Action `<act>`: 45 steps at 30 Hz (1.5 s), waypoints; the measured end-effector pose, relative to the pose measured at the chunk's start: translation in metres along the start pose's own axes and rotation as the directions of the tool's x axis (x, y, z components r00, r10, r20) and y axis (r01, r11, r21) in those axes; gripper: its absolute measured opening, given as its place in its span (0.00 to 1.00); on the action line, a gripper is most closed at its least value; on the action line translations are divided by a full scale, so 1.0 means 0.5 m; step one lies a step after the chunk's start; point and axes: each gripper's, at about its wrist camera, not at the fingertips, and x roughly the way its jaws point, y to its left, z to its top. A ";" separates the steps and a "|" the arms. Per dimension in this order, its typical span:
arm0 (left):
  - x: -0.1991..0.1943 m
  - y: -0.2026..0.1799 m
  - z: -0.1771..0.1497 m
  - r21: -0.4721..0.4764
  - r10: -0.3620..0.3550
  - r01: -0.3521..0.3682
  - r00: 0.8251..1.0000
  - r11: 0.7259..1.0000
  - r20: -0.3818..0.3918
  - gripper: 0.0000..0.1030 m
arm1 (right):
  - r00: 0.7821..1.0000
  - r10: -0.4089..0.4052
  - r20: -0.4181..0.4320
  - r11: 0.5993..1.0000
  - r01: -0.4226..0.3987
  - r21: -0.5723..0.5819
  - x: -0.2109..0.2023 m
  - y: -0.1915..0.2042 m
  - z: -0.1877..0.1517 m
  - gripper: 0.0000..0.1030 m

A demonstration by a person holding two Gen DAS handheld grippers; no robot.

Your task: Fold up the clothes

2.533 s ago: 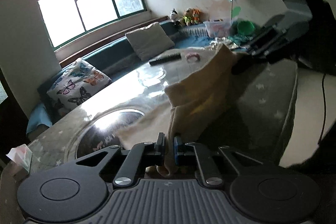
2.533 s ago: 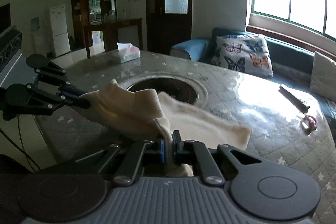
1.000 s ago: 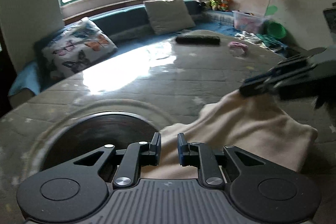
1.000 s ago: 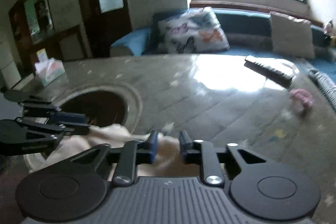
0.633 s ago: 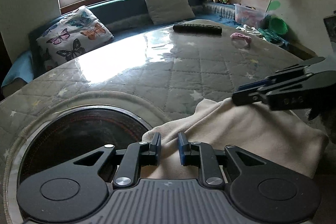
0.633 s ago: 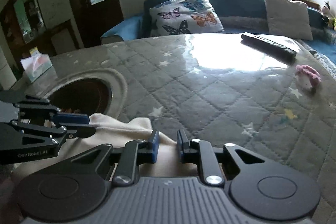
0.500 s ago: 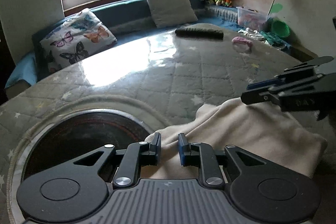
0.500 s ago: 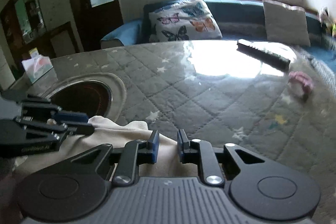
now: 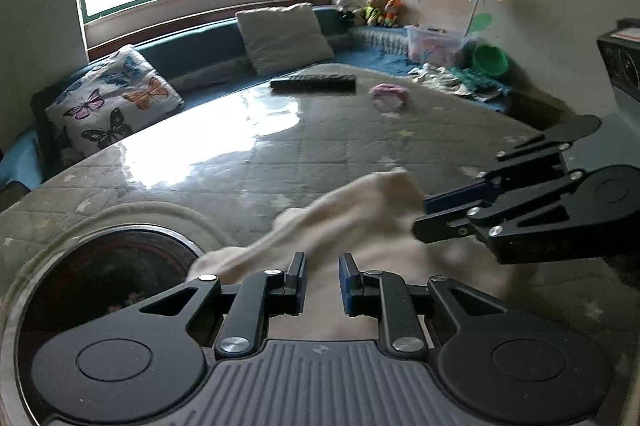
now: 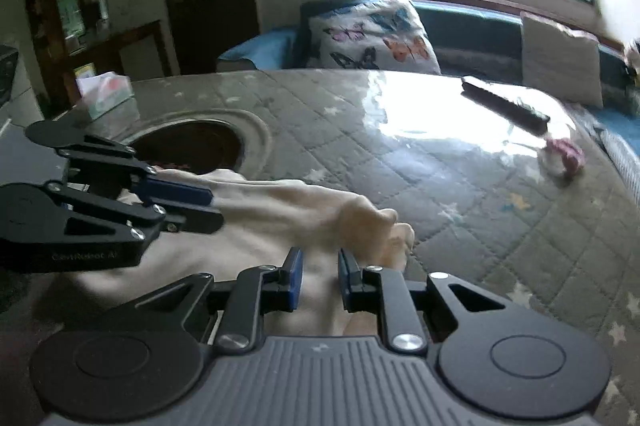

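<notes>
A cream cloth (image 9: 360, 210) lies loosely folded on the quilted grey table (image 9: 320, 146), beside a round dark recess (image 9: 100, 274). My left gripper (image 9: 322, 258) hovers low over the cloth's near left part. Its jaws stand a narrow gap apart, and cloth shows below them, not pinched. My right gripper (image 9: 420, 218) comes in from the right at the cloth's far edge. In the right wrist view the right gripper (image 10: 319, 254) is also slightly open over the cloth (image 10: 280, 206), which is bunched just ahead of its right finger. The left gripper (image 10: 216, 206) reaches in from the left.
A black remote (image 9: 314, 82) and a pink item (image 9: 390, 92) lie at the table's far side. A tissue box (image 10: 106, 94) stands past the recess (image 10: 188, 146). A bench with a butterfly cushion (image 9: 112, 102) runs under the window.
Earlier both grippers held the cloth up in the air. It now lies on the table with both pairs of jaws parted. Both grippers have since shifted sideways, and the cloth's far edge has bunched.
</notes>
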 end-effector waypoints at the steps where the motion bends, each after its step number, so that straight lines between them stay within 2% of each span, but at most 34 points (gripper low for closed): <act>1: -0.008 -0.007 -0.006 0.002 -0.007 0.007 1.000 1.000 0.004 0.20 | 1.000 0.015 0.006 1.000 -0.015 -0.015 -0.009 0.009 -0.003 0.17; 4: -0.024 -0.025 -0.029 0.002 -0.018 0.018 1.000 1.000 -0.006 0.20 | 0.999 0.049 -0.003 0.998 -0.049 -0.045 -0.021 0.034 -0.020 0.17; 9: -0.047 -0.042 -0.078 -0.006 -0.017 0.017 0.999 1.000 -0.031 0.20 | 0.998 0.047 -0.046 0.997 -0.049 -0.055 -0.028 0.056 -0.067 0.17; 14: -0.075 -0.017 -0.118 -0.082 0.006 -0.010 0.999 0.997 -0.044 0.20 | 0.998 0.045 -0.052 0.998 -0.046 -0.032 -0.047 0.053 -0.098 0.17; 21: -0.126 0.054 -0.148 -0.211 0.075 -0.084 0.996 0.974 -0.048 0.19 | 0.998 0.044 -0.040 0.998 -0.046 -0.038 -0.059 0.059 -0.087 0.17; 24: -0.143 0.072 -0.148 -0.270 0.076 -0.082 0.997 0.959 -0.029 0.18 | 0.998 0.053 -0.017 0.998 -0.054 -0.036 -0.059 0.063 -0.075 0.18; 26: -0.150 0.073 -0.141 -0.274 0.082 -0.080 0.997 0.958 -0.003 0.18 | 0.999 0.055 -0.001 0.998 -0.055 -0.027 -0.054 0.065 -0.066 0.21; 29: -0.139 0.081 -0.136 -0.299 0.099 -0.098 0.995 0.949 -0.011 0.18 | 0.998 0.049 0.031 0.999 -0.049 0.000 -0.036 0.063 -0.046 0.26; 32: -0.131 0.095 -0.143 -0.326 0.105 -0.108 0.994 0.939 -0.025 0.17 | 0.999 0.047 0.019 0.998 -0.048 0.046 -0.010 0.052 -0.041 0.27; 36: -0.139 0.096 -0.140 -0.304 0.102 -0.104 0.995 0.947 -0.023 0.18 | 0.999 0.051 -0.003 0.997 -0.051 0.063 0.007 0.040 -0.045 0.27; 39: -0.137 0.098 -0.122 -0.294 0.109 -0.106 0.994 0.950 -0.004 0.18 | 0.999 0.028 0.033 0.998 -0.030 0.060 0.001 0.033 -0.024 0.31; 45: -0.092 0.135 -0.087 -0.321 0.147 -0.143 0.989 0.936 -0.012 0.18 | 0.997 -0.018 0.076 0.994 0.009 0.113 0.039 0.000 0.018 0.31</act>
